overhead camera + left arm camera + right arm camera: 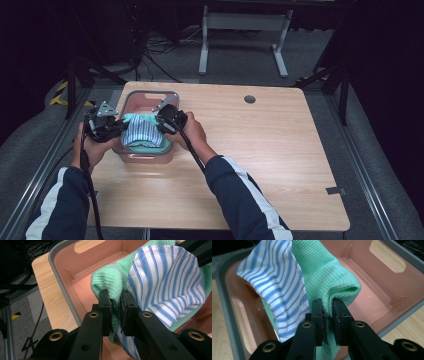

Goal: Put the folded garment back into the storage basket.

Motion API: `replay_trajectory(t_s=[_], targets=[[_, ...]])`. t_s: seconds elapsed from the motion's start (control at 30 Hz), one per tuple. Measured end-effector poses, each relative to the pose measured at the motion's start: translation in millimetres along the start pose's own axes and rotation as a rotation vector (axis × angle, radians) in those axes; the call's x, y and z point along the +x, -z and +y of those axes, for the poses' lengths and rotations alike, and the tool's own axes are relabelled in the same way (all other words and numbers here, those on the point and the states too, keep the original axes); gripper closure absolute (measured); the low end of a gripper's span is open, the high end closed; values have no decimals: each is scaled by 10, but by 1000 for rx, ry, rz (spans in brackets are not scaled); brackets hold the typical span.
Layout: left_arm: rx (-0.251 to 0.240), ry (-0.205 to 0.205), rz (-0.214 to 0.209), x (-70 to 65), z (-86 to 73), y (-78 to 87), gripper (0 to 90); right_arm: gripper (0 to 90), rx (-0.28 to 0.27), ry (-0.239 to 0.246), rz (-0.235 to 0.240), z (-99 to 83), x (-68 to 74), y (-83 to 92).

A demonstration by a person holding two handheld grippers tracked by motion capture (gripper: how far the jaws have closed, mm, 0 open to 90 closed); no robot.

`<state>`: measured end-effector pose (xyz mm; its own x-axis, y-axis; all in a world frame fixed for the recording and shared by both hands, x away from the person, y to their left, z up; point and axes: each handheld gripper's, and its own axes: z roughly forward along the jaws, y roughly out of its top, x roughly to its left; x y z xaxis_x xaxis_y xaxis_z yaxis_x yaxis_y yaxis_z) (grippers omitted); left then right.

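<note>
A green waffle-weave cloth (pixel 107 277) (pixel 327 272) with a blue-and-white striped cloth (pixel 142 132) (pixel 167 282) (pixel 274 282) laid over it hangs stretched over a pink bin (pixel 150 101) (pixel 82 272) (pixel 377 287). My left gripper (pixel 118 126) (pixel 116 307) is shut on the green cloth's left fold, with striped fabric caught beside it. My right gripper (pixel 161 123) (pixel 329 315) is shut on the green cloth's other fold. Both hold the cloths between them, just inside the bin's rim.
The pink bin with a grey rim stands at the wooden table's (pixel 260 150) far left. A round cable hole (pixel 249 99) lies at the back centre. Black cables (pixel 92 200) trail from the grippers toward the person. A grey frame (pixel 240 35) stands behind the table.
</note>
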<state>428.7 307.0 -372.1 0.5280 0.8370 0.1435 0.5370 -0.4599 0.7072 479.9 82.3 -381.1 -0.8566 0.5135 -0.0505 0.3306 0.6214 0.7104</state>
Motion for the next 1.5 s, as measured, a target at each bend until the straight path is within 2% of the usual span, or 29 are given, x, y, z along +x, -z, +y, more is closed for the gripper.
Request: replay_trajectory(t_s=[0.13,0.3,0.43,0.57,0.73,0.83,0.93,1.07,1.13,1.3,1.5], targets=[[27,-5,4,-16,-2,-46,755,788,7,-4,-1,-15,-8,-12],[26,-15,11,-40,7,-50,717,748,11,-10,-19,-39,-28,-18],[7,-16,10,-59,19,-35,711,734,3,-14,-19,-48,-47,6],[6,-27,10,-79,40,-5,669,702,2,-16,-28,-64,-57,35],[-20,-32,7,-131,52,59,604,652,-13,-13,-26,-89,-65,89],[-52,-45,10,-189,51,112,556,591,-34,-22,-19,-120,-91,193],[-83,-52,10,-281,47,166,516,551,-40,-4,-26,-151,-116,291],[-99,-54,8,-343,53,184,486,525,-38,-5,-27,-219,-139,384],[-112,-52,-9,-397,68,200,475,532,-39,-3,-38,-271,-156,440],[-144,-86,-22,-565,126,275,446,532,-47,-14,-71,-425,-230,634],[-160,-103,-52,-748,164,315,406,512,-49,-13,-110,-572,-319,856]])
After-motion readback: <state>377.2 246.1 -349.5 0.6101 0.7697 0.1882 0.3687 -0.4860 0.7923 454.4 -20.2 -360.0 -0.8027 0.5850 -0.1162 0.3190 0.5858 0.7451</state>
